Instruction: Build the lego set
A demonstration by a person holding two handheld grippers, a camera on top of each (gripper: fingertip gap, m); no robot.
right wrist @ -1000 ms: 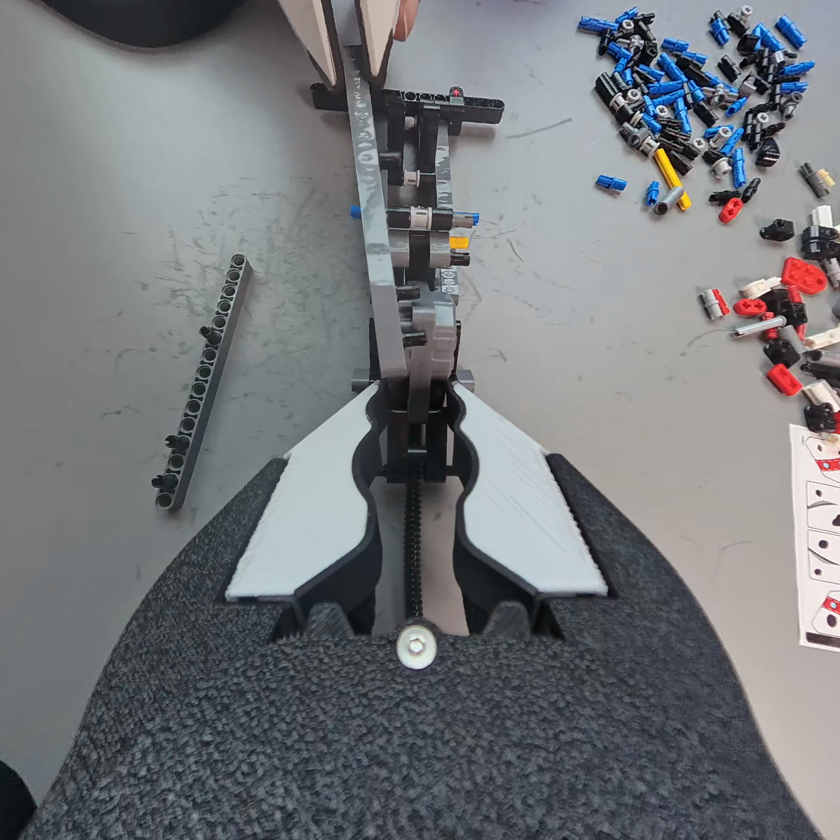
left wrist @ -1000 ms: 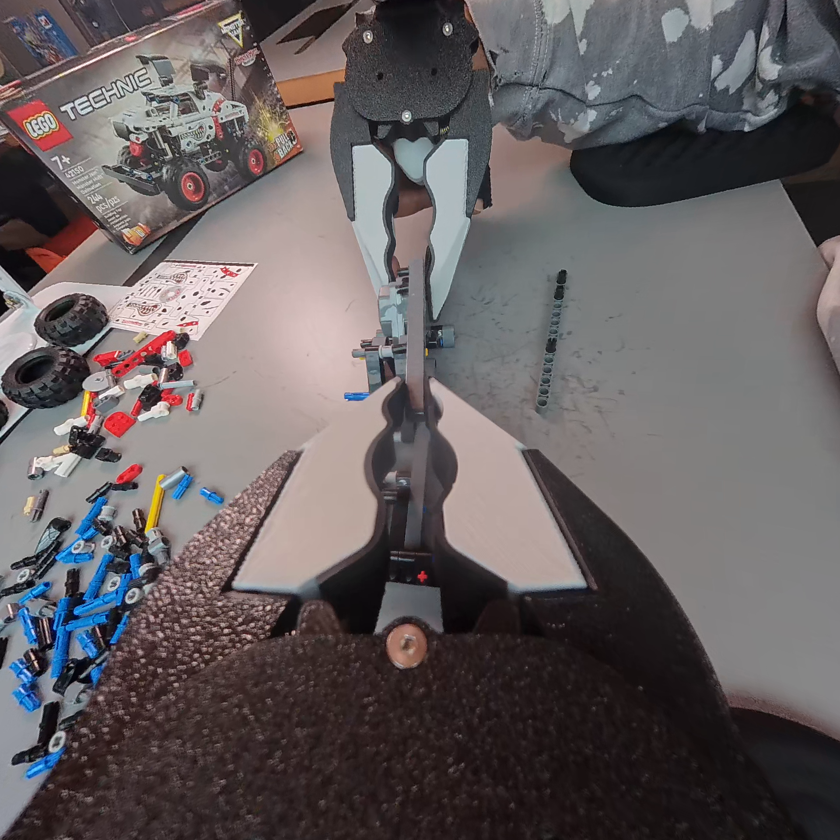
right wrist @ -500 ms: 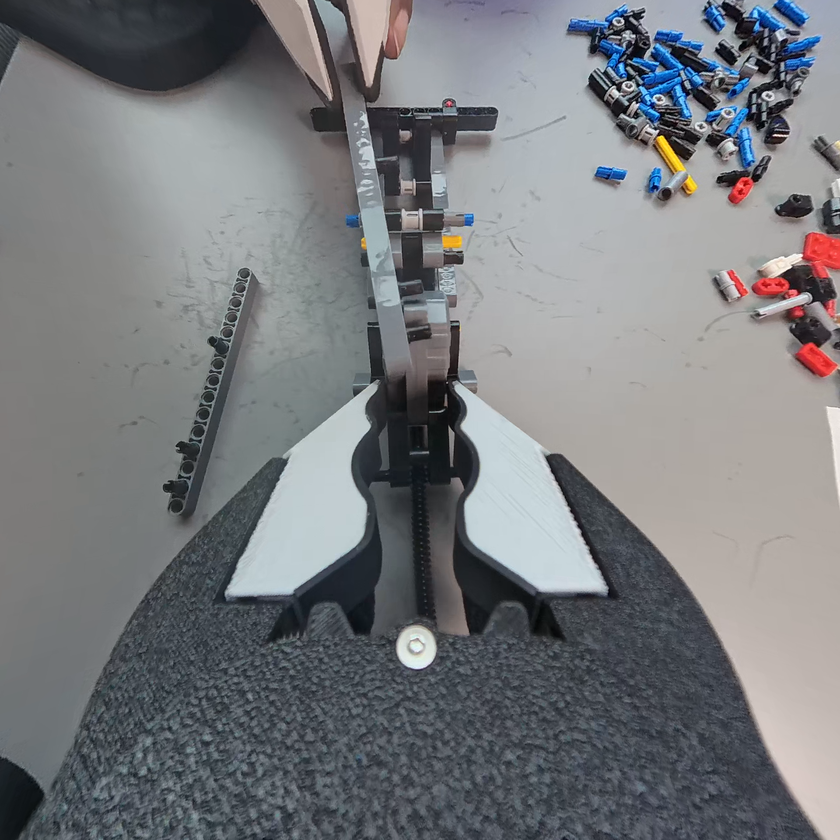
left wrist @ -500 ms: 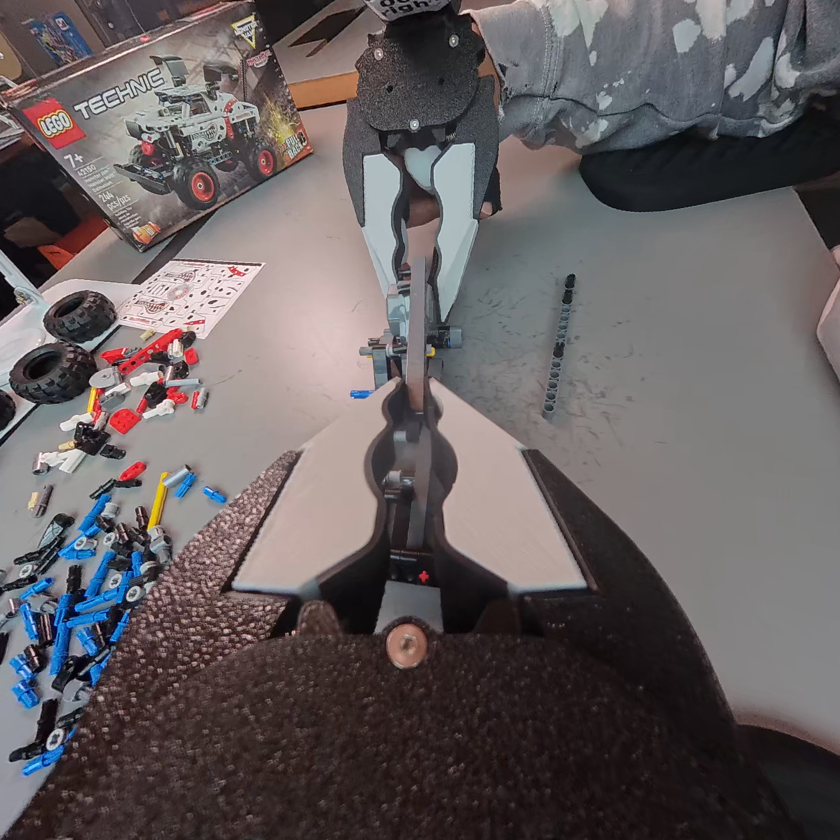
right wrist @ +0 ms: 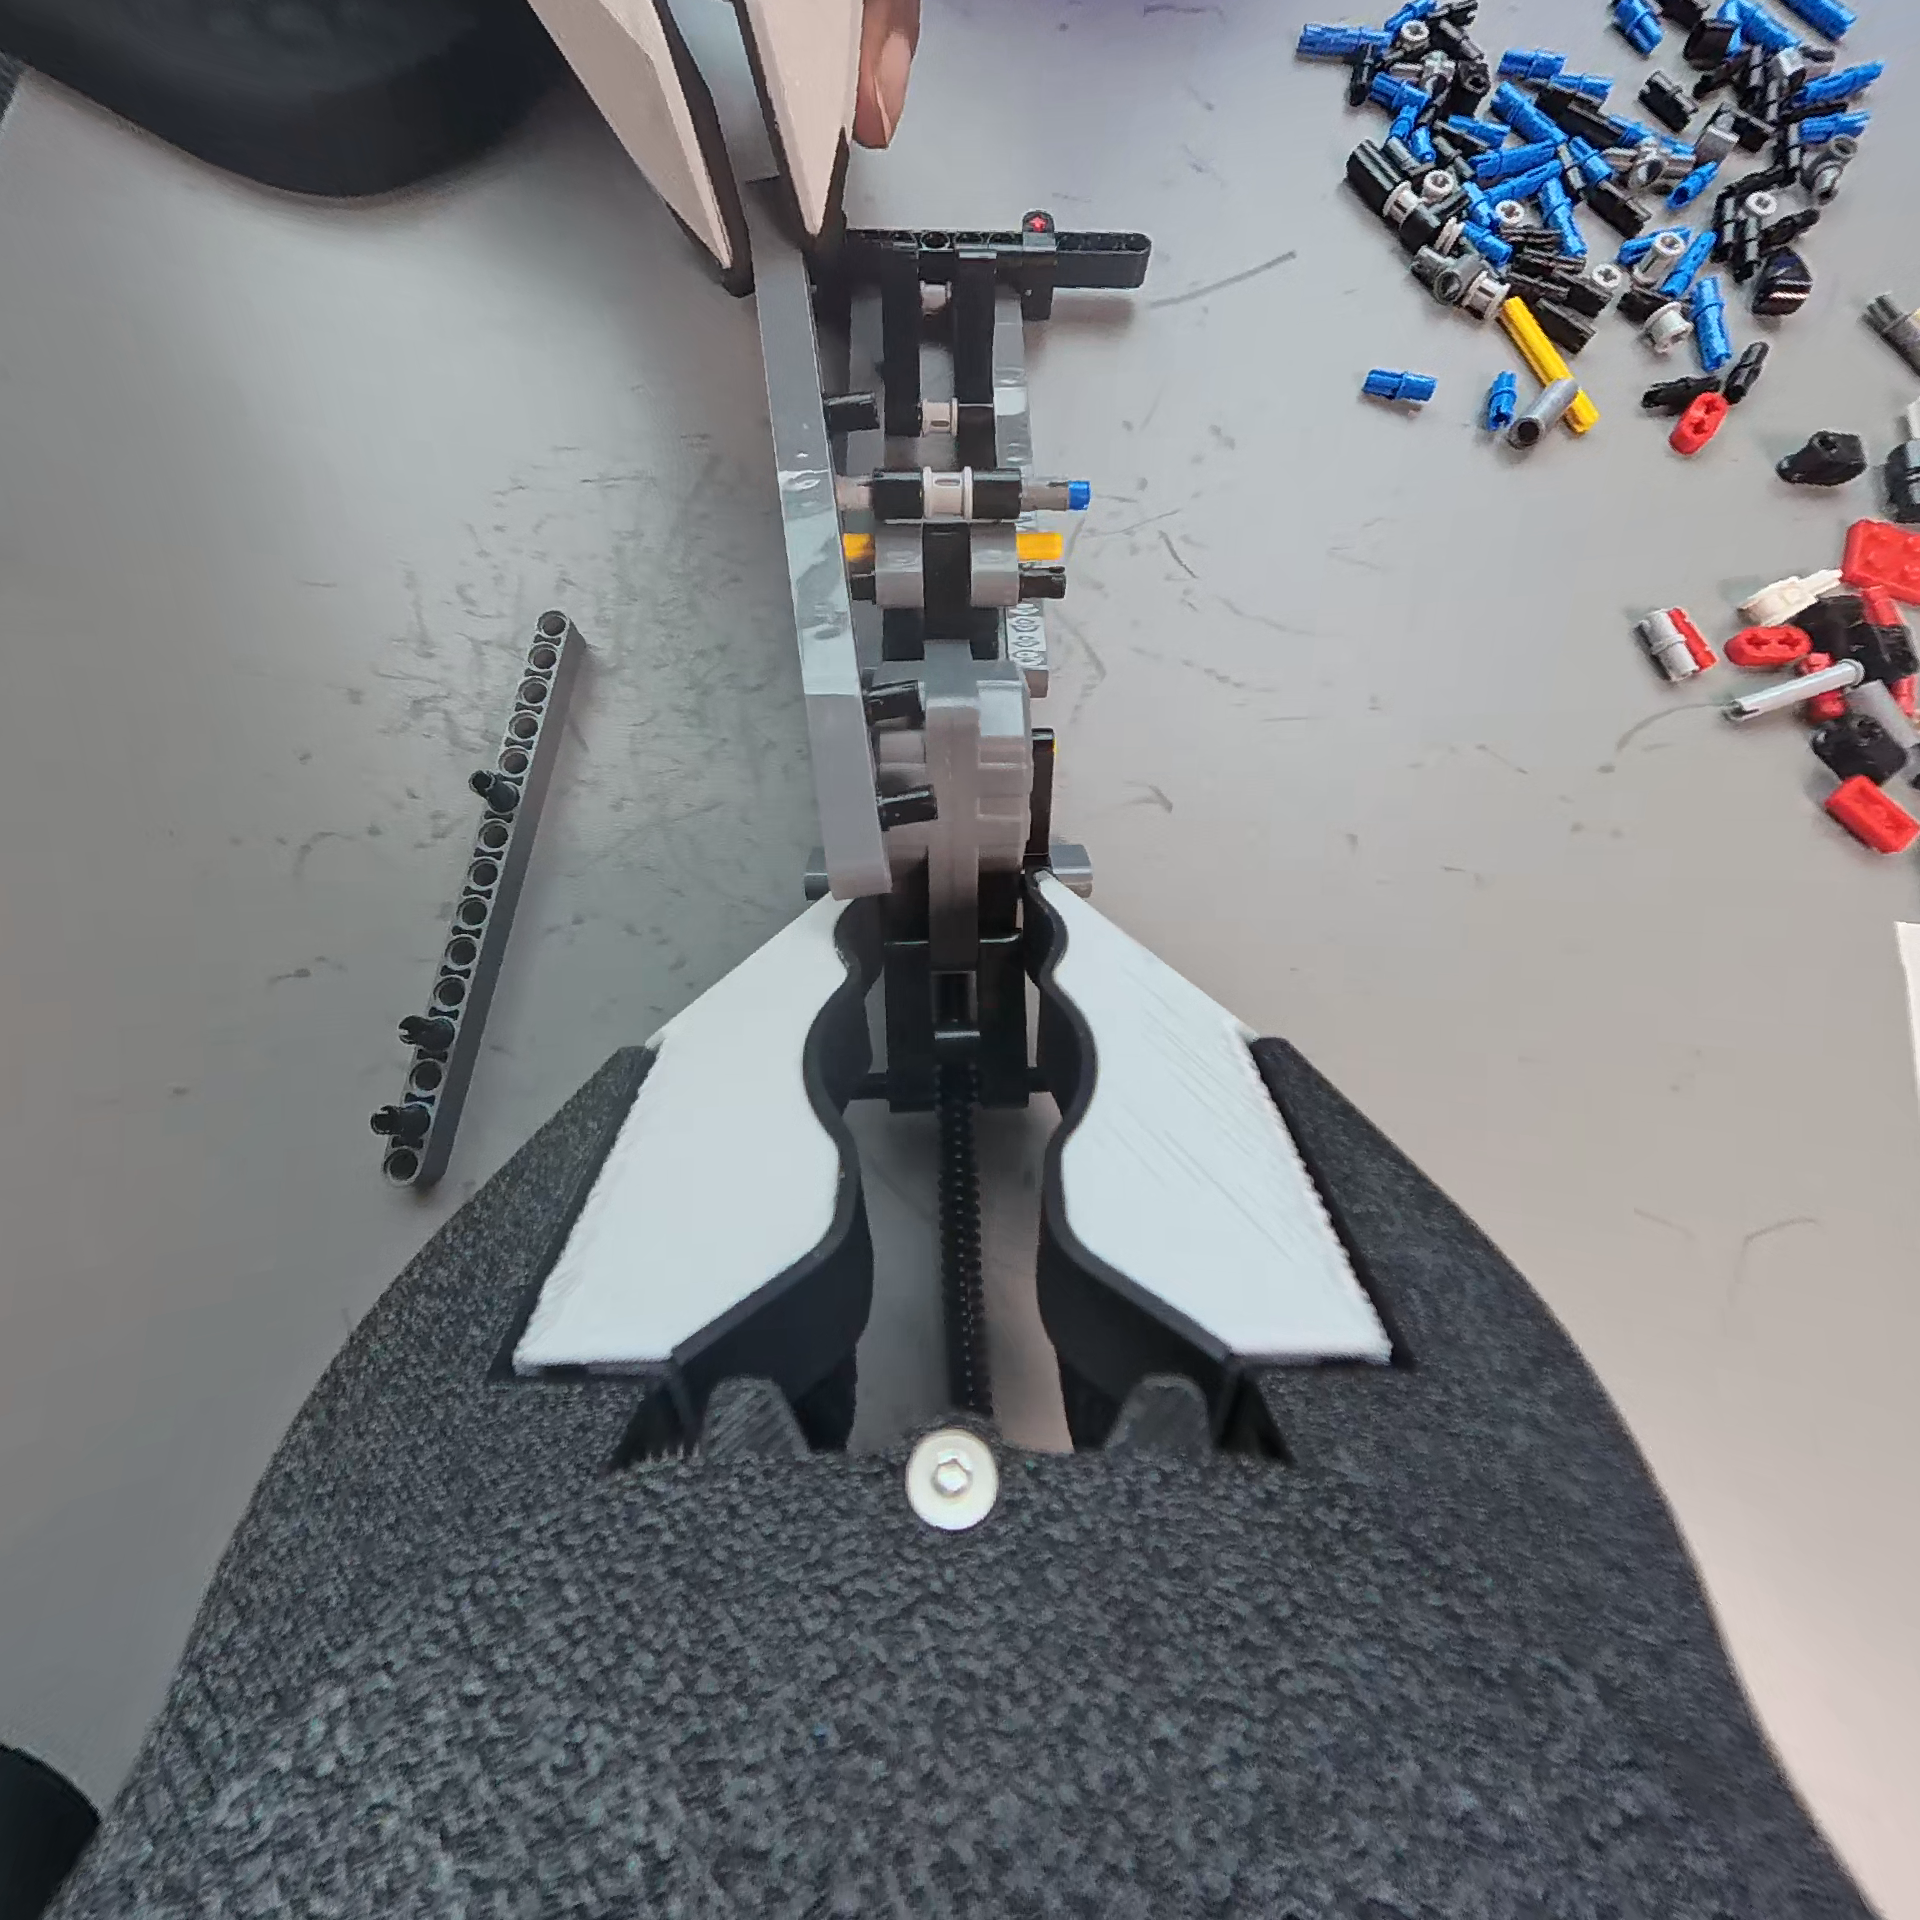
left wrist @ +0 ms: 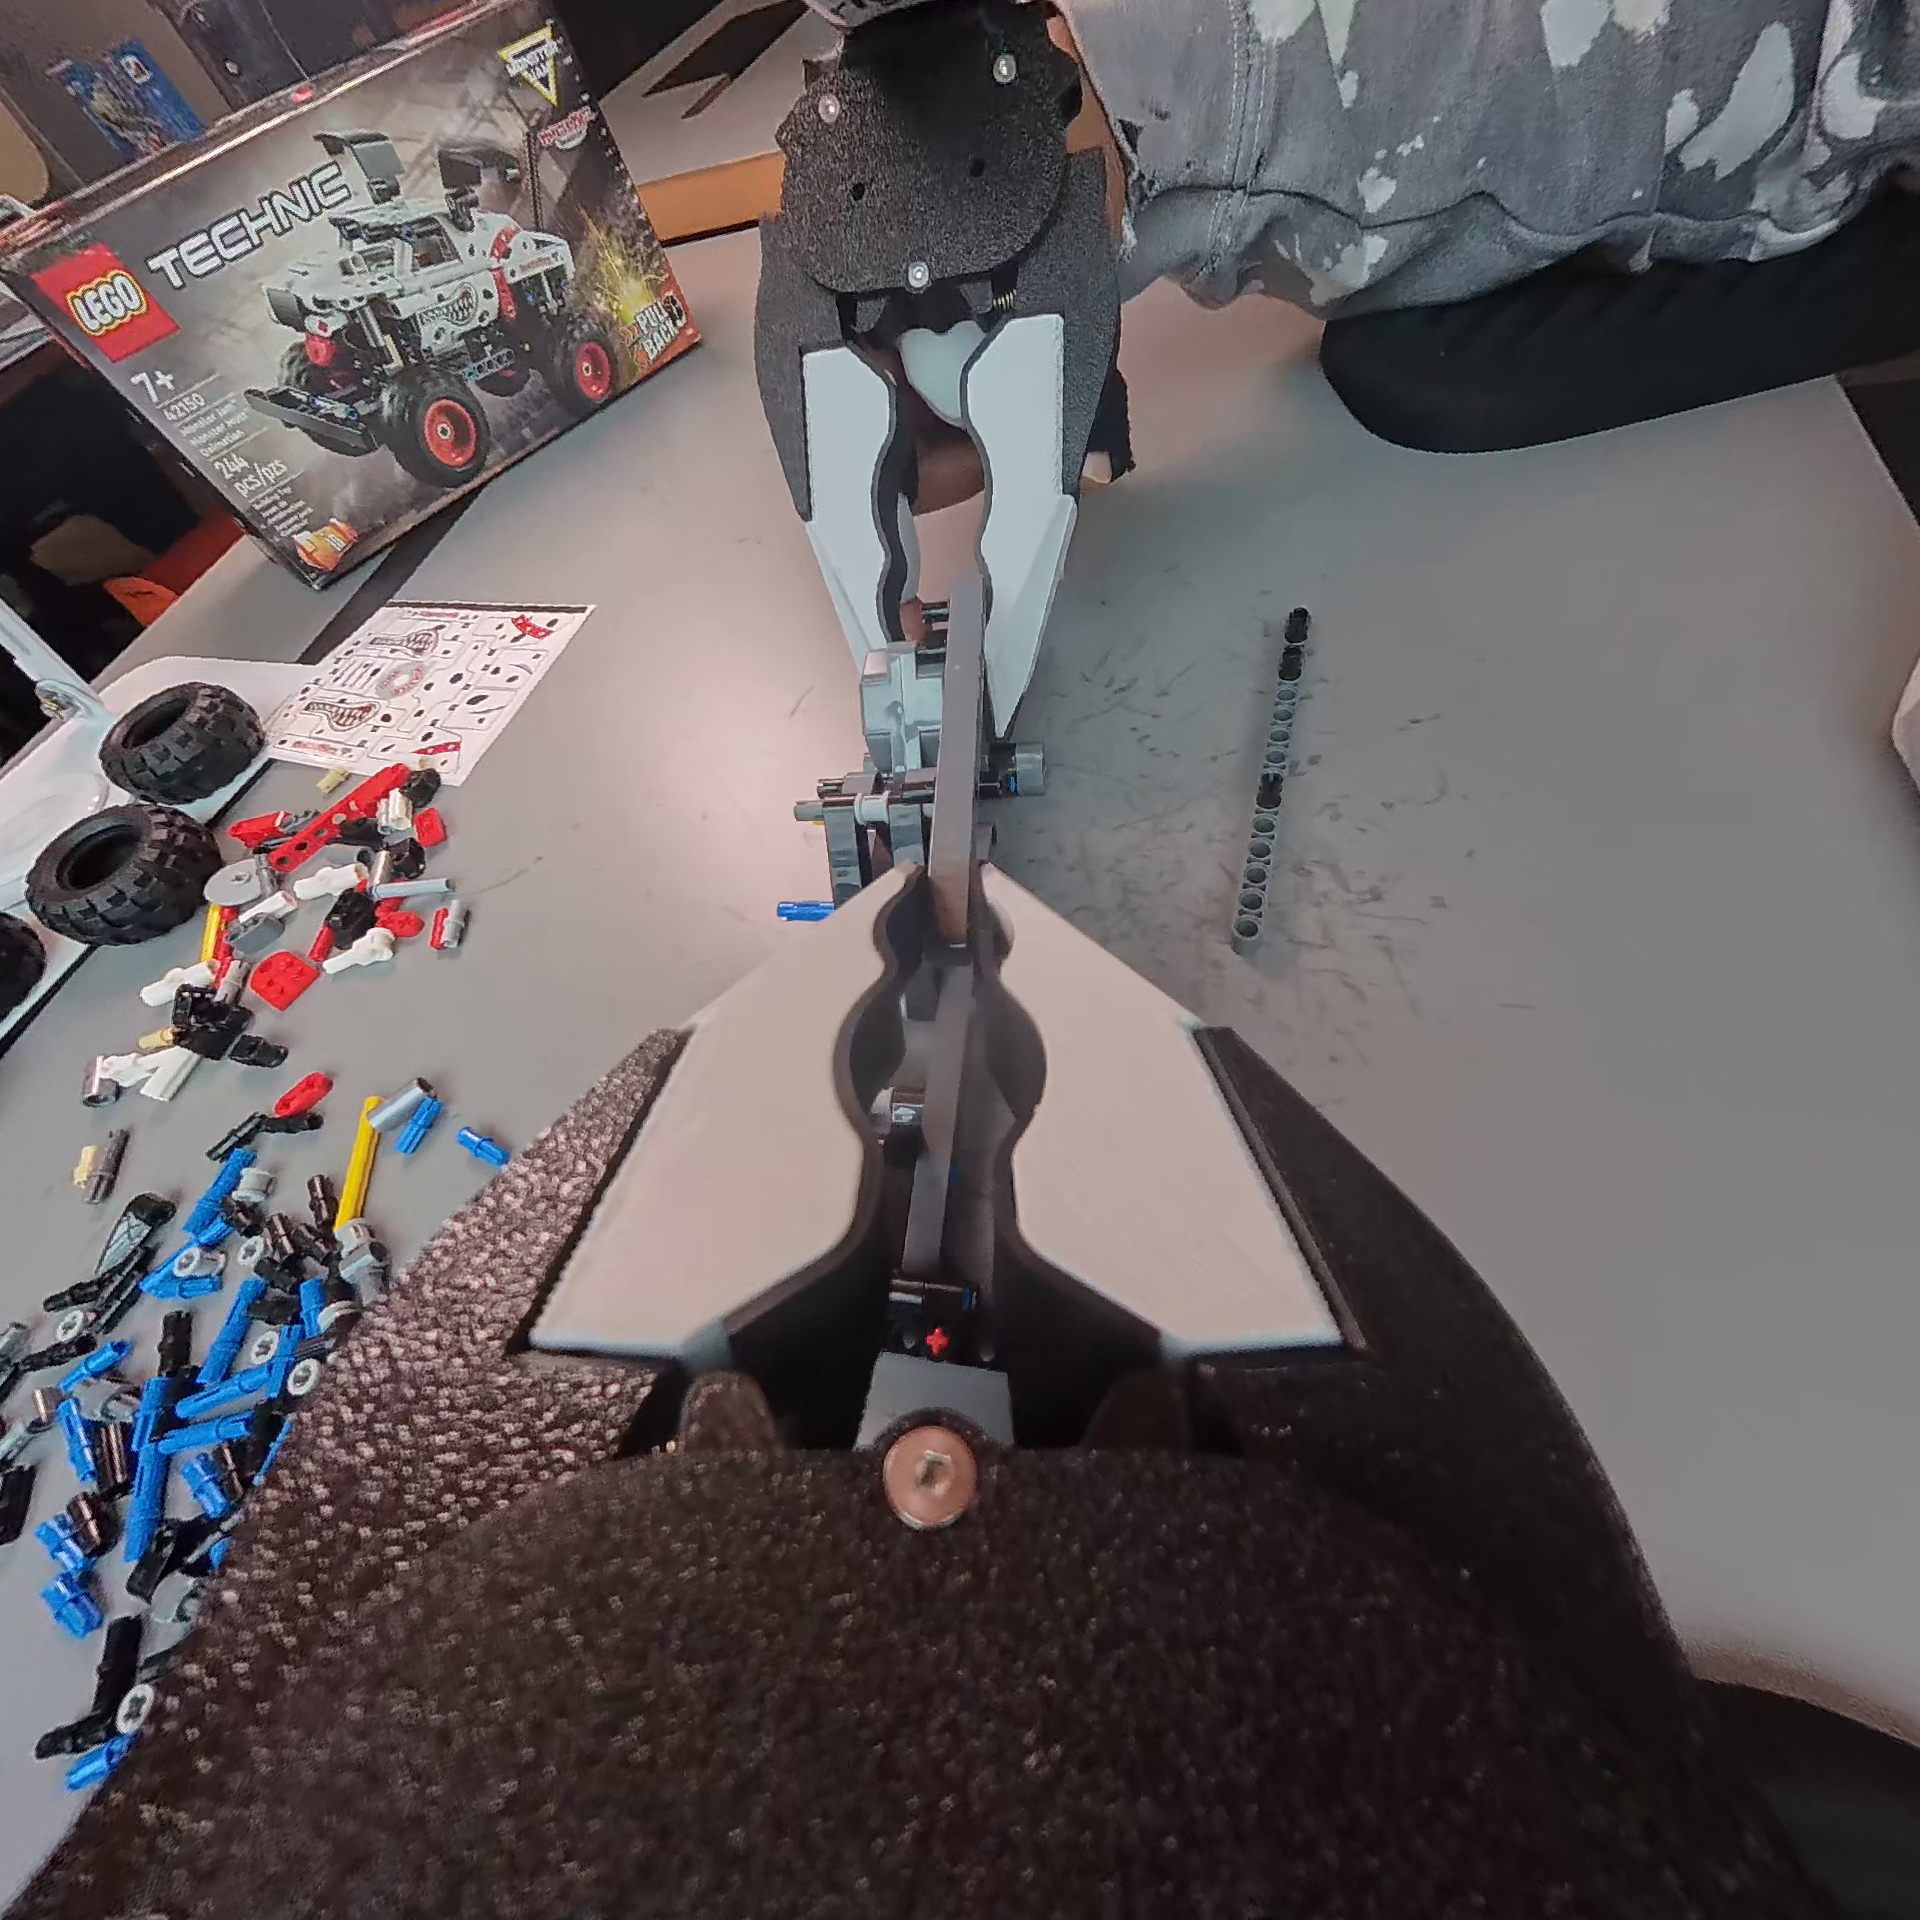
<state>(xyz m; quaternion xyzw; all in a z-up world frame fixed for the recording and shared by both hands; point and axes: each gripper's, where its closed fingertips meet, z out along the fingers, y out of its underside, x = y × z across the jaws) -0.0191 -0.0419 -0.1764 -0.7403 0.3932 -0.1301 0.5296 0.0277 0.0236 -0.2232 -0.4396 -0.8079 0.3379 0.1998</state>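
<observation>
The part-built chassis [right wrist: 961, 582], black and grey with a grey gear housing, lies lengthwise between my two grippers. My right gripper [right wrist: 940, 899] is shut on its near end; it also shows in the left wrist view [left wrist: 940, 675]. My left gripper [left wrist: 948, 883] is shut on a long dark grey beam [left wrist: 961, 727]. In the right wrist view the left gripper [right wrist: 784, 249] holds that beam [right wrist: 821, 582] along the chassis's left side. Black pins show in the narrow gap between beam and chassis.
A second grey beam with black pins [right wrist: 483, 904] lies on the table left of the chassis [left wrist: 1270, 790]. Loose blue, black and red parts [left wrist: 208, 1299] [right wrist: 1579, 177], tyres [left wrist: 109, 873], a sticker sheet [left wrist: 426, 675] and the set box [left wrist: 364, 312] lie nearby. A person's sleeve [left wrist: 1507, 135] rests at the table's far edge. The tips of one gripper are about 10 cm away from the tips of the other.
The beam's near end has swung off the top of the gear housing to run beside the chassis. Both grippers stay shut on their parts.
</observation>
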